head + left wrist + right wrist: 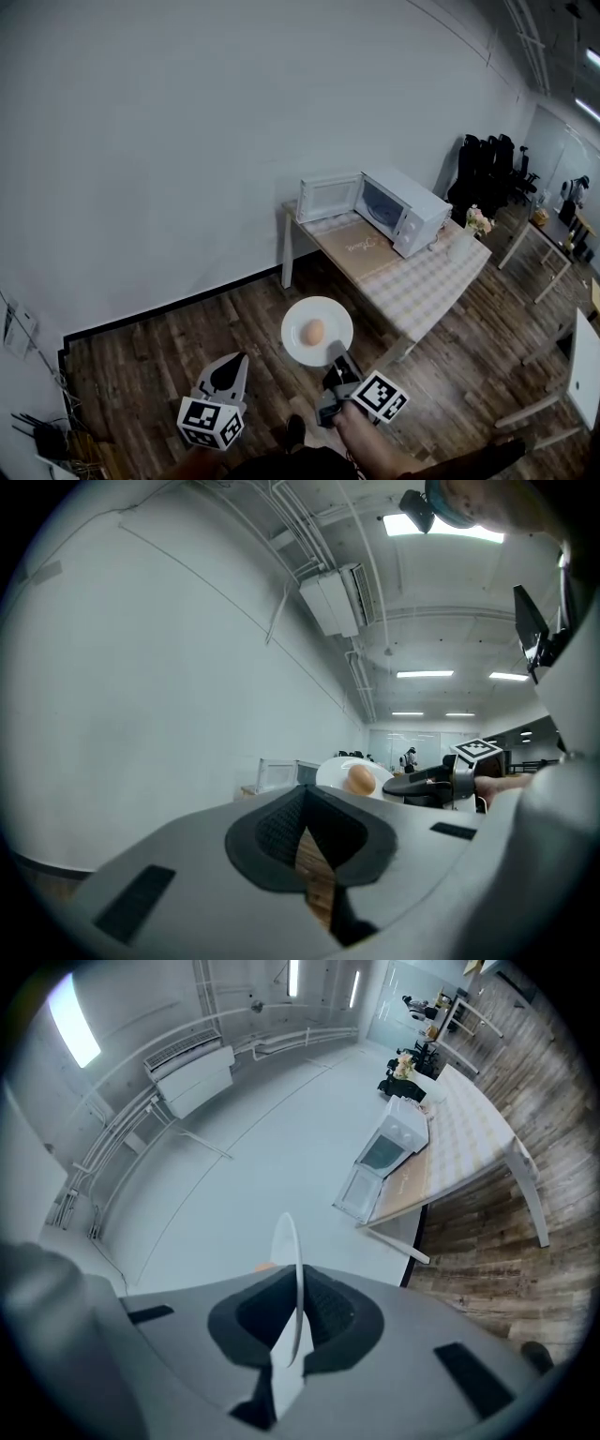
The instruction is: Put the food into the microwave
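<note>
A brown egg lies on a round white plate, held level above the wood floor. My right gripper is shut on the plate's near rim; in the right gripper view the plate stands edge-on between the pads. My left gripper hangs to the left of the plate, jaws together and holding nothing. Its own view shows the plate and egg ahead on the right. The white microwave stands on a table ahead, with its door swung open to the left.
A small vase of flowers stands on the table right of the microwave. Black chairs line the far wall. More tables stand at the right. A bare white wall fills the left.
</note>
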{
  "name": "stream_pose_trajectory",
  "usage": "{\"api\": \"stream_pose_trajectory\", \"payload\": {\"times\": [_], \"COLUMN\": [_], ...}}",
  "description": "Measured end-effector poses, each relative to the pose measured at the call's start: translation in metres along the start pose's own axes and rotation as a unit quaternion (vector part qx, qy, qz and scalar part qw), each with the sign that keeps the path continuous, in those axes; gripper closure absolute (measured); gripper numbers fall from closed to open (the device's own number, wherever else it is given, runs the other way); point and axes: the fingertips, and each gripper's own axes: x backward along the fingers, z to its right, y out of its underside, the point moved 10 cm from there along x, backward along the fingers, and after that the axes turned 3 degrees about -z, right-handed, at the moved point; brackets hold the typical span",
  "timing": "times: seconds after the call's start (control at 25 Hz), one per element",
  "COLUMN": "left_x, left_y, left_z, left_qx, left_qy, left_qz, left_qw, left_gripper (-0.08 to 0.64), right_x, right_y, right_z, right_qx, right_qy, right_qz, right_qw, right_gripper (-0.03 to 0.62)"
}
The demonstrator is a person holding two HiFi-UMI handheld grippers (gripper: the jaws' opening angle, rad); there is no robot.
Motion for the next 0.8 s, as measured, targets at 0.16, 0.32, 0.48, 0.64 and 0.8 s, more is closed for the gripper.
{"api": "stream_pose_trajectory", "payload": {"times": [0.16, 0.32, 0.48, 0.64, 0.8], "left_x": [-0.033, -0.067, -0.098, -0.130, -0.162], "left_y": [-0.006, -0.014, -0.015, -0.020, -0.025], "left_z": [-0.011, -0.018, -0.021, -0.022, -0.019], "left_qx": [-0.002, -0.001, 0.001, -0.001, -0.001], "left_qy": [-0.004, -0.002, -0.004, 0.004, 0.001], "left_qz": [-0.003, -0.007, -0.018, -0.027, -0.039], "left_qw": [1.0000, 1.0000, 0.9998, 0.9996, 0.9992], "left_gripper": [0.552, 0.552, 0.552, 0.552, 0.552], "right_x": [-0.028, -0.058, -0.079, -0.095, -0.114], "right_y": [-0.017, -0.034, -0.050, -0.070, -0.093], "right_z": [0.011, 0.018, 0.033, 0.048, 0.063], "right_qx": [-0.006, -0.019, -0.027, -0.019, -0.041], "right_qy": [0.002, -0.019, -0.015, 0.010, 0.009], "right_qz": [0.000, -0.002, -0.007, -0.013, -0.013], "right_qw": [1.000, 1.000, 1.000, 1.000, 0.999], "right_gripper": [0.571, 0.571, 0.571, 0.571, 0.571]}}
